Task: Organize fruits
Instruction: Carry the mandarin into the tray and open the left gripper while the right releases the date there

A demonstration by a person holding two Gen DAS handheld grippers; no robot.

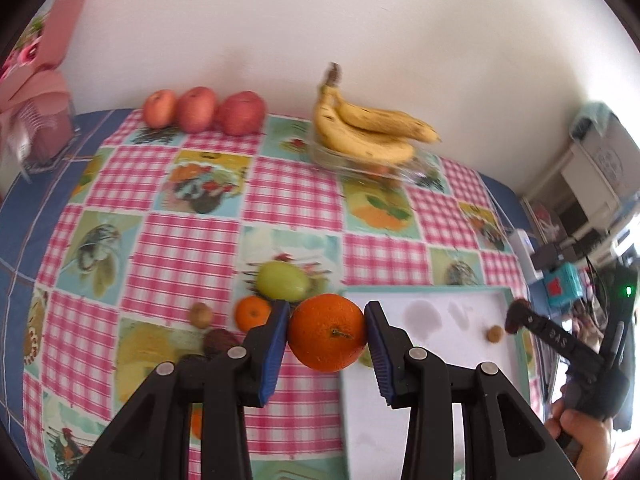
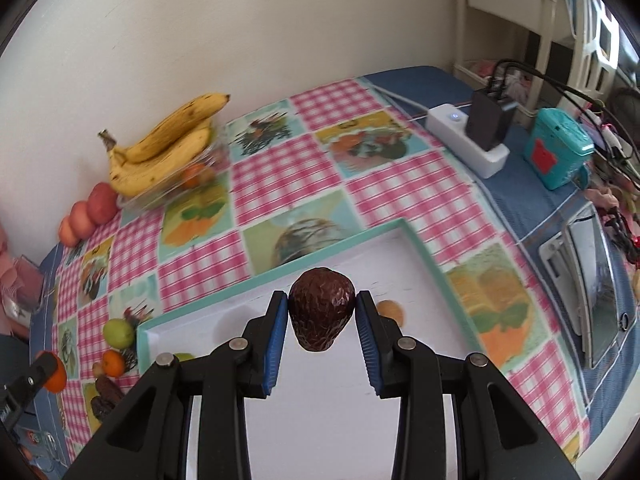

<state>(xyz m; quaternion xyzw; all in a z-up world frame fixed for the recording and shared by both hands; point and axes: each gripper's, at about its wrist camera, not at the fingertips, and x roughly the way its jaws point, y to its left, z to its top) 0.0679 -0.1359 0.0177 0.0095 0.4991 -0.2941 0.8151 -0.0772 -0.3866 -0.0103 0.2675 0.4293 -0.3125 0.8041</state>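
My left gripper is shut on a big orange, held above the left edge of the white tray. My right gripper is shut on a dark wrinkled date over the same white tray, and it shows in the left wrist view as the right gripper near a small tan fruit. On the cloth lie a green fruit, a small mandarin, a tan longan and dark dates.
Bananas rest on a clear dish by the wall, with three red apples to their left. A power strip, a teal box and a tablet sit at the table's right side. A hand holds the right gripper.
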